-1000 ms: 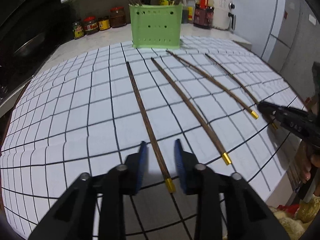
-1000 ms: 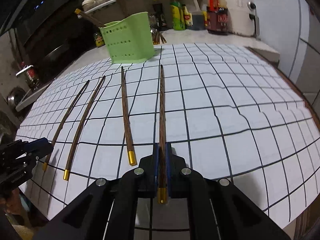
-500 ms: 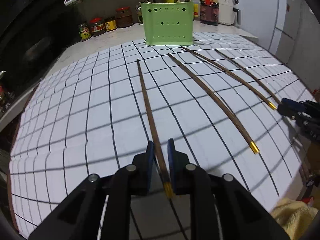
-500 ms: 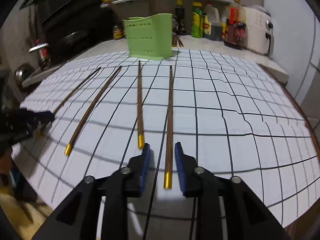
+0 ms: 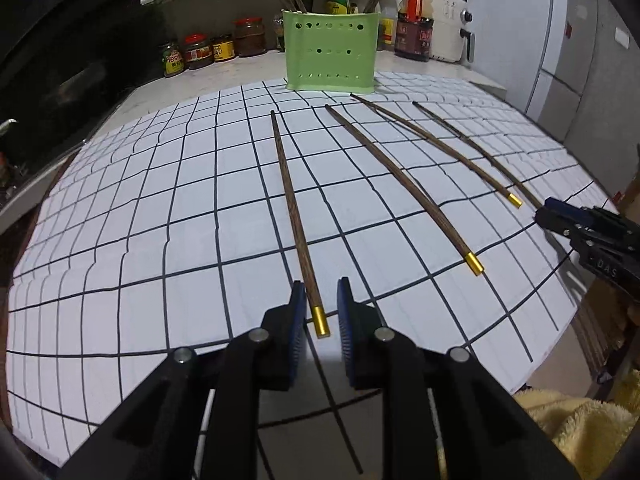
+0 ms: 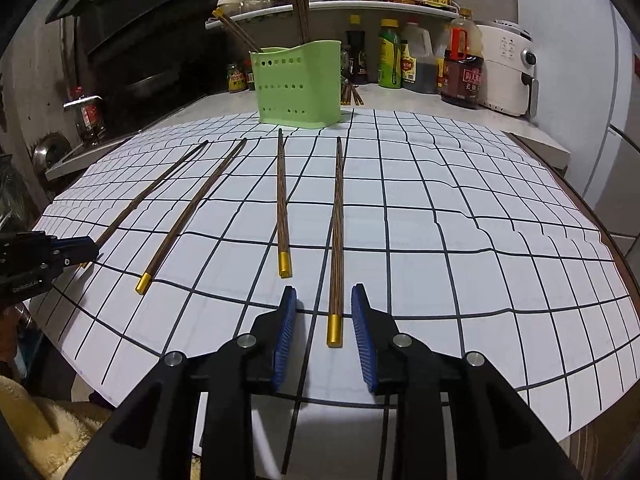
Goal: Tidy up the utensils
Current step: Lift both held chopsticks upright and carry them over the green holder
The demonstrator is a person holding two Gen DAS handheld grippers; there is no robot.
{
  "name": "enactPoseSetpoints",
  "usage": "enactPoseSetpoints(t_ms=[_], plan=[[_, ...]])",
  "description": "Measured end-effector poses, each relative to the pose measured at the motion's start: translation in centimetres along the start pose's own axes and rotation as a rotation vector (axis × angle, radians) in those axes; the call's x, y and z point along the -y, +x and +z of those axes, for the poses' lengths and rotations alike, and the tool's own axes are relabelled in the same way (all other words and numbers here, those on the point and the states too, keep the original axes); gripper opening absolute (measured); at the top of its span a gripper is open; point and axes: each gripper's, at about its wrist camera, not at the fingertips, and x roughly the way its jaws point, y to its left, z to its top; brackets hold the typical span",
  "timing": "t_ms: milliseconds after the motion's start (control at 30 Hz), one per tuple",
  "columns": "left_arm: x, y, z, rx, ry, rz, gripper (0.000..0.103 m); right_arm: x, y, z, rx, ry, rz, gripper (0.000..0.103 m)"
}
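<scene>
Pick-up step. Your left gripper (image 5: 322,306) and right gripper (image 6: 324,312), fingers parted, each straddle one chopstick (image 5: 296,220) (image 6: 336,236) near the tabletop's front edge. Next, close and carry to the green holder (image 5: 330,56) at the back edge.

Four dark wooden chopsticks (image 6: 282,200) with gold caps lie flat, spread apart, on the gridded counter (image 6: 460,208). Behind them stands an upright green perforated holder (image 6: 298,82) with more chopsticks leaning inside.
</scene>
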Motion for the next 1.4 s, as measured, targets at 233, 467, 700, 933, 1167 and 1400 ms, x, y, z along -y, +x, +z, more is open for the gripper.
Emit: enactPoseSetpoints(t_ms=[233, 467, 700, 933, 1167, 1400], plan=[[0.8, -0.2, 0.1, -0.041, -0.024, 0.035, 0.027, 0.0, -0.3, -0.5, 0.019, -0.003, -0.003, 0.030], [0.6, -0.1, 0.0, -0.008, -0.047, 0.035, 0.028, 0.3, 0.1, -0.2, 0.036, 0.022, -0.013, 0.027], [0.3, 0.2, 0.1, 0.027, -0.057, 0.068, 0.007, 0.3, 0.1, -0.2, 0.034, 0.023, -0.030, 0.007], [-1.1, -2.1, 0.5, 0.102, -0.090, 0.030, 0.007, 0.8, -2.0, 0.9, 0.077, 0.075, 0.005, 0.007], [-3.1, -7.4, 3.3, 0.308, -0.122, 0.030, 0.007, 1.8, -6.6, 4.2, 0.220, 0.143, 0.044, 0.007], [-3.9, -12.3, 6.9, 0.504, -0.120, 0.025, 0.007, 1.2, -10.4, 9.1, 0.368, 0.113, 0.019, 0.007]])
